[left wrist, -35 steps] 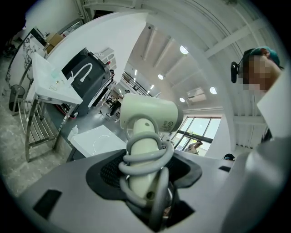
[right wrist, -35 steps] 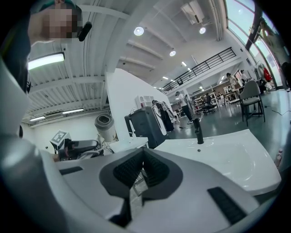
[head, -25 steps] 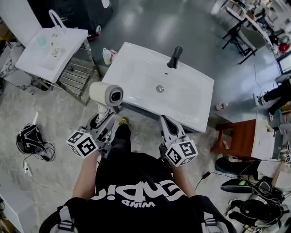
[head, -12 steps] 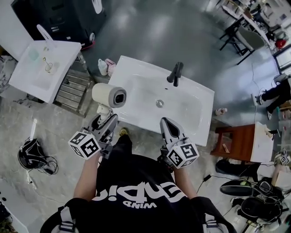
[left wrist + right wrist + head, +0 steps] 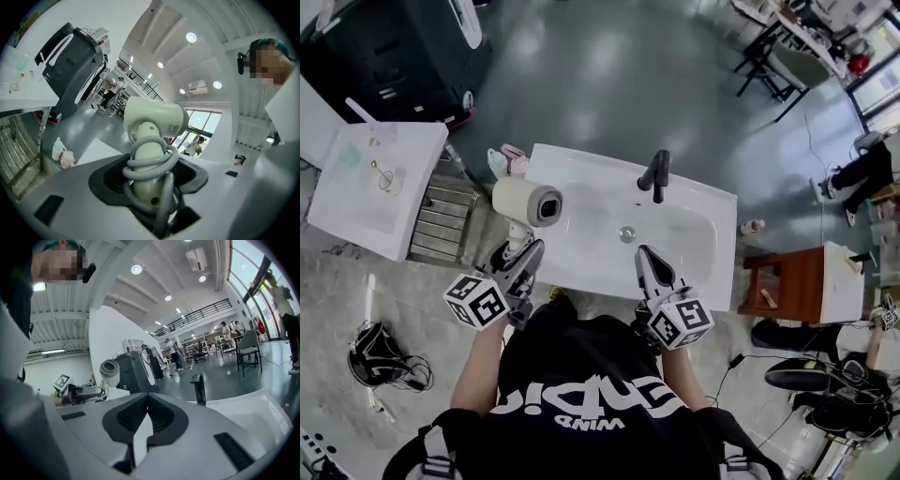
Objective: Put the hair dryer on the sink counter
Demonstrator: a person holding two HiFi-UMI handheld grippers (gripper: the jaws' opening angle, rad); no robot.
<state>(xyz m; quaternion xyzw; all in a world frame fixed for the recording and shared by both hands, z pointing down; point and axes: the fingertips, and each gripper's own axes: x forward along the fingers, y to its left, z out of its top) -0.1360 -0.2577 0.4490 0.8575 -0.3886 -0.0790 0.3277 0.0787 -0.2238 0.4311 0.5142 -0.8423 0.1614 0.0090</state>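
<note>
A cream hair dryer (image 5: pixel 528 202) stands upright in my left gripper (image 5: pixel 517 251), which is shut on its handle. A grey cord is coiled round that handle (image 5: pixel 149 159). The dryer's head hangs over the left edge of the white sink counter (image 5: pixel 698 234), above the surface. A black faucet (image 5: pixel 656 173) stands at the counter's back. My right gripper (image 5: pixel 649 267) is shut and empty over the counter's front edge, right of the basin's drain. In the right gripper view the dryer (image 5: pixel 110 372) shows at the left and the faucet (image 5: pixel 198 387) ahead.
A second white sink (image 5: pixel 375 183) on a metal rack stands to the left, with a black machine (image 5: pixel 384 56) behind it. Bottles (image 5: pixel 508 161) sit on the floor by the counter's left end. A brown stool (image 5: pixel 783 281) stands at the right. Cables (image 5: pixel 380 356) lie at lower left.
The person has stepped closer to the sink. Both grippers now reach over its front edge, and the dryer has come over the counter's left edge.
</note>
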